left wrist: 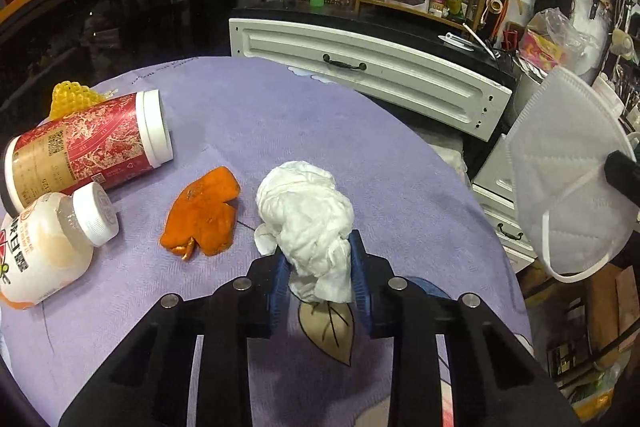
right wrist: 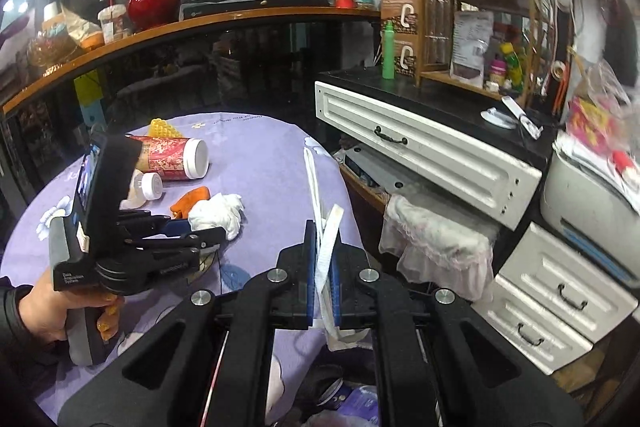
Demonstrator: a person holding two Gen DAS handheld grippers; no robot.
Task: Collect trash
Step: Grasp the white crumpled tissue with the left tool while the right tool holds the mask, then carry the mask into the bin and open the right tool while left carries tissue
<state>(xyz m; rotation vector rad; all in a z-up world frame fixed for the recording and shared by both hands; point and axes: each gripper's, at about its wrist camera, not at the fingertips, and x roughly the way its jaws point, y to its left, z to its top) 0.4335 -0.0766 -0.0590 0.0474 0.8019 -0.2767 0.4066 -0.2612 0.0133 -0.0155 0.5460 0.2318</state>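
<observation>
Left wrist | purple tablecloth (left wrist: pixel 280 115) | left hand-held gripper (left wrist: pixel 320 279) pinching crumpled tissue (left wrist: pixel 308 211)

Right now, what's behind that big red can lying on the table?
A yellow bumpy piece pokes out behind the red can. Only its top shows; the can covers the rest, so I cannot tell what it is.

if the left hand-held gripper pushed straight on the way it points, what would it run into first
The left hand-held gripper already has the crumpled white tissue between its pads, so that comes first. Past it looks like bare purple tablecloth, though depth is unclear.
</observation>
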